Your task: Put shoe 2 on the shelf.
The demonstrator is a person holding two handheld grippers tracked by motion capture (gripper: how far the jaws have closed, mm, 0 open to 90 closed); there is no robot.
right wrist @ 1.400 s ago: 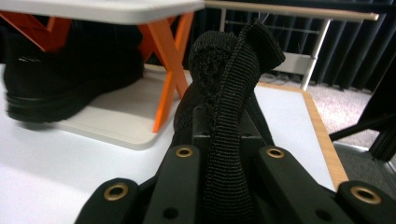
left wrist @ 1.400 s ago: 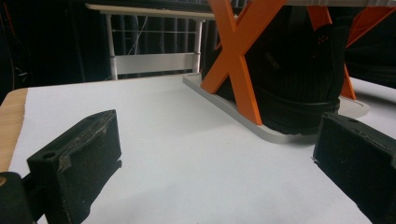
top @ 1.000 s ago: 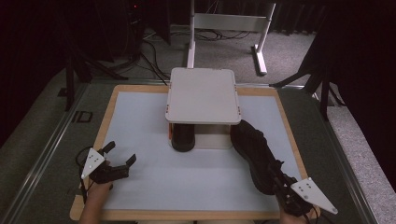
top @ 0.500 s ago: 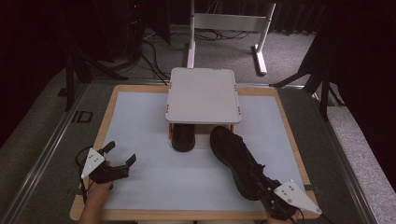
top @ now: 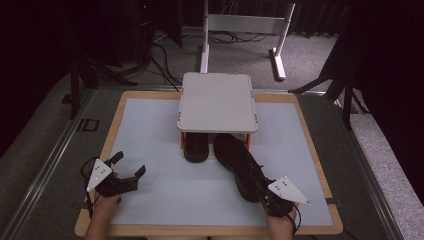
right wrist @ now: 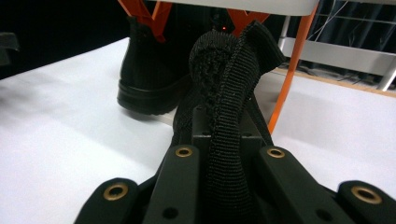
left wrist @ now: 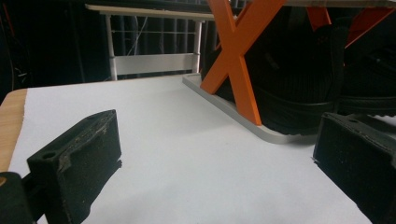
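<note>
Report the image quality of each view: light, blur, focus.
High view: dim and soft, surroundings nearly black, white mat evenly lit. Left gripper view: near jaws blurred, orange rack leg sharper. Right gripper view: the shoe's pull strap fairly crisp, the second shoe behind soft.

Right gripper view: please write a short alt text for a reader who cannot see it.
The right gripper is shut on the heel loop of a black shoe that points toward an orange-legged rack. A second black shoe stands under the rack on the white mat.
</note>
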